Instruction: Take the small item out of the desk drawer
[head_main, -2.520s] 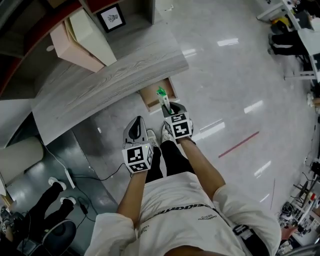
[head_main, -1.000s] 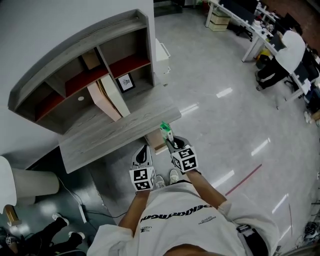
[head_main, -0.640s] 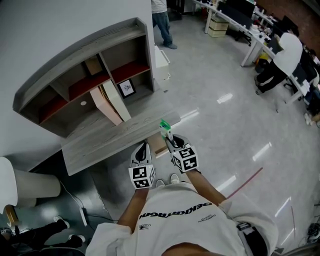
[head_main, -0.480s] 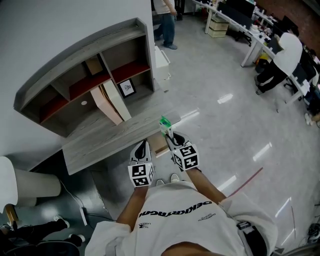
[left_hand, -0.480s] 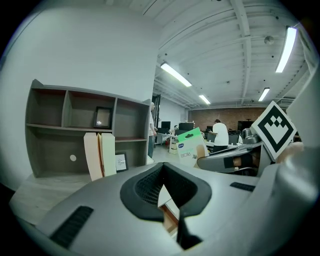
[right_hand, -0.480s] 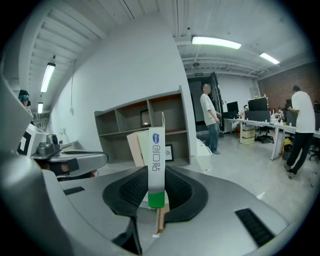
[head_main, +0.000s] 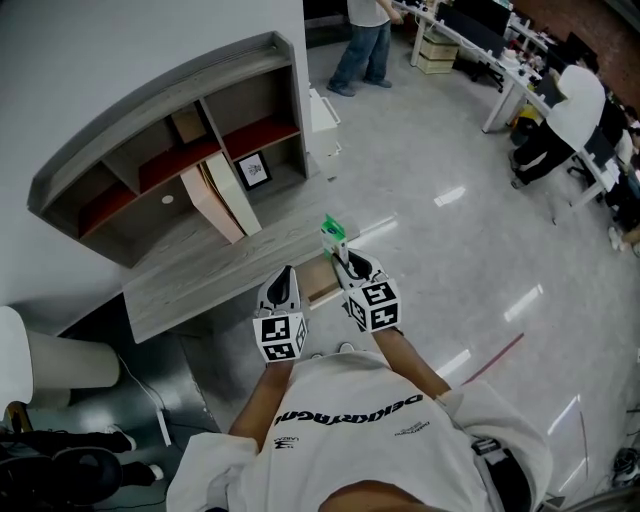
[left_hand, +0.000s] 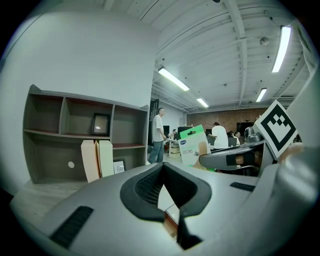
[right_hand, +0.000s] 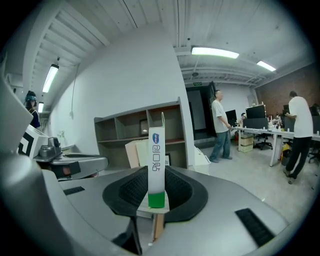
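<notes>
Overhead view of a person standing at a grey wooden desk (head_main: 200, 275) and holding a gripper in each hand. At the left, a shelf unit (head_main: 150, 130) is sitting on the desk. The left gripper (head_main: 285, 274) is hovering over the desk's front edge with its jaws resting together and nothing between them. Just right of it, below the desk edge, the drawer (head_main: 320, 284) is standing pulled out, with only a tan strip of it showing. The right gripper (head_main: 346, 263) is holding a small green and white box (head_main: 333, 234) upright, its jaws clamping the box's lower end. The box is standing in the air by the desk's right corner, clear above the drawer. A couple of seconds ago the person was bending low and the box was sitting just over the open drawer. Now the person is standing taller and the box is riding at about desk-top height. This is suggesting the item is already out of the drawer, with probably only setting it down remaining. Farther right, a standing person (head_main: 368, 30) is facing away across the office floor
</notes>
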